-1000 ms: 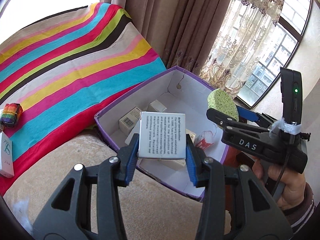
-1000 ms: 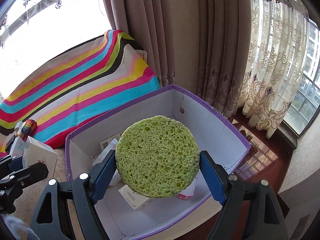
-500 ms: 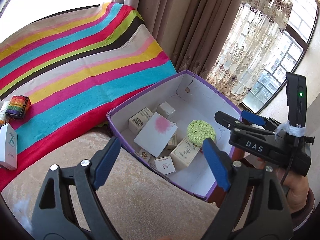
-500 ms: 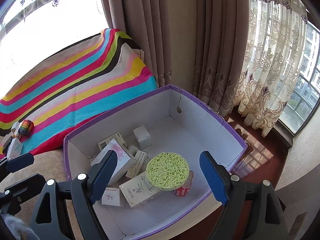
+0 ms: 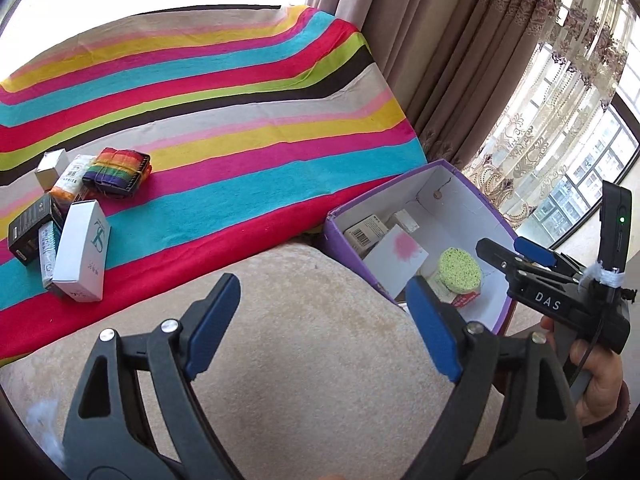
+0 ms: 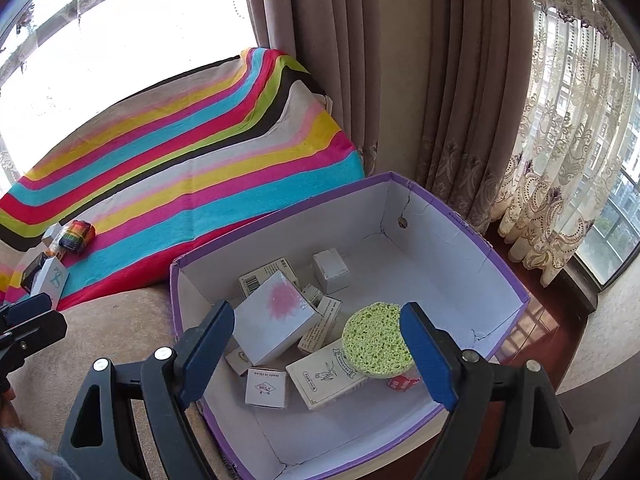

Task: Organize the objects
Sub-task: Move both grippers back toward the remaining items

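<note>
A purple-rimmed white box (image 6: 472, 224) (image 5: 344, 216) holds several small cartons, a white carton with a pink blotch (image 6: 276, 316) (image 5: 400, 256) and a round green sponge (image 6: 376, 340) (image 5: 459, 271). My right gripper (image 6: 316, 344) is open and empty above the box's near side; it also shows in the left wrist view (image 5: 516, 252). My left gripper (image 5: 320, 320) is open and empty over the beige cushion (image 5: 312, 360). On the striped blanket (image 5: 224, 120) lie a white carton (image 5: 82, 256), a rainbow bundle (image 5: 116, 172) and other small boxes (image 5: 30, 224).
Brown curtains (image 6: 360, 60) and lace curtains (image 6: 568, 160) hang behind the box, with a window (image 5: 592, 176) to the right. Dark wooden floor (image 6: 552, 320) shows beside the box. The hand holding the right gripper (image 5: 596, 376) is at the right of the left wrist view.
Both grippers opened: the pink-blotched carton and the green sponge dropped into the box. My left gripper then pulled back and left, bringing the blanket's items into view.
</note>
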### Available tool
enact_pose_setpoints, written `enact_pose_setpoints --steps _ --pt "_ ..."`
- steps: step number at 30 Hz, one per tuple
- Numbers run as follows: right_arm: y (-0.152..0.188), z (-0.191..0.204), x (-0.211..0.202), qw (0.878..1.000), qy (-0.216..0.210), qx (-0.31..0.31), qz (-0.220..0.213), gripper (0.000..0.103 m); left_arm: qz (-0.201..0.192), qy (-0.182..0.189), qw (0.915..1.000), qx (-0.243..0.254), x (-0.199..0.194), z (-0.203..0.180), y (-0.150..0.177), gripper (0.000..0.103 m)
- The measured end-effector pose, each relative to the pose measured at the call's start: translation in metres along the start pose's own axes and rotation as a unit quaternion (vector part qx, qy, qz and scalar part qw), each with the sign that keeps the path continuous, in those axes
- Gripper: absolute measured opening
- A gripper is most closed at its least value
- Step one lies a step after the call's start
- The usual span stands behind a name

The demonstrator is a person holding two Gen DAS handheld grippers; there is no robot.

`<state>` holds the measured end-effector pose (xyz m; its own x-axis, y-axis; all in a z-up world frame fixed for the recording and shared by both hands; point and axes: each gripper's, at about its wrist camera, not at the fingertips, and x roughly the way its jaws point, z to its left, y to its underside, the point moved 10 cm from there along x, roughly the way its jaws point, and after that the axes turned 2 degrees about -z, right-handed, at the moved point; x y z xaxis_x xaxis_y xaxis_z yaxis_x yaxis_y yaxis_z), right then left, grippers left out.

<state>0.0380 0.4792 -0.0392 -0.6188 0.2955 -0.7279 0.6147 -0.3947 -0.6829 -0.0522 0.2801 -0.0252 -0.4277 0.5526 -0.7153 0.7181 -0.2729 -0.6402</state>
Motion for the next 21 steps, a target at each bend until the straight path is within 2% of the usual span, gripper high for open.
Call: enact_pose_setpoints --steps 4,9,14,19,21 --pt "0.003 0.029 0.001 1.0 -0.015 -0.023 0.008 0.086 -0.018 -0.01 0.9987 -0.046 -0.019 0.041 0.001 0.087" --pt "0.01 0.073 0.002 0.997 -0.043 -0.055 0.017 0.086 -0.039 -0.043 0.9922 -0.11 -0.043 0.105 0.004 0.087" --pt "0.016 0.111 0.003 0.994 -0.07 -0.081 0.024 0.086 -0.042 -0.085 0.9801 -0.174 -0.06 0.17 0.012 0.087" --pt "0.02 0.145 0.005 0.99 -0.083 -0.112 0.028 0.086 -0.048 -0.147 0.9643 -0.215 -0.076 0.229 0.012 0.094" --pt "0.019 0.154 0.005 0.989 -0.088 -0.118 0.027 0.086 -0.048 -0.157 0.96 -0.227 -0.077 0.246 0.007 0.097"
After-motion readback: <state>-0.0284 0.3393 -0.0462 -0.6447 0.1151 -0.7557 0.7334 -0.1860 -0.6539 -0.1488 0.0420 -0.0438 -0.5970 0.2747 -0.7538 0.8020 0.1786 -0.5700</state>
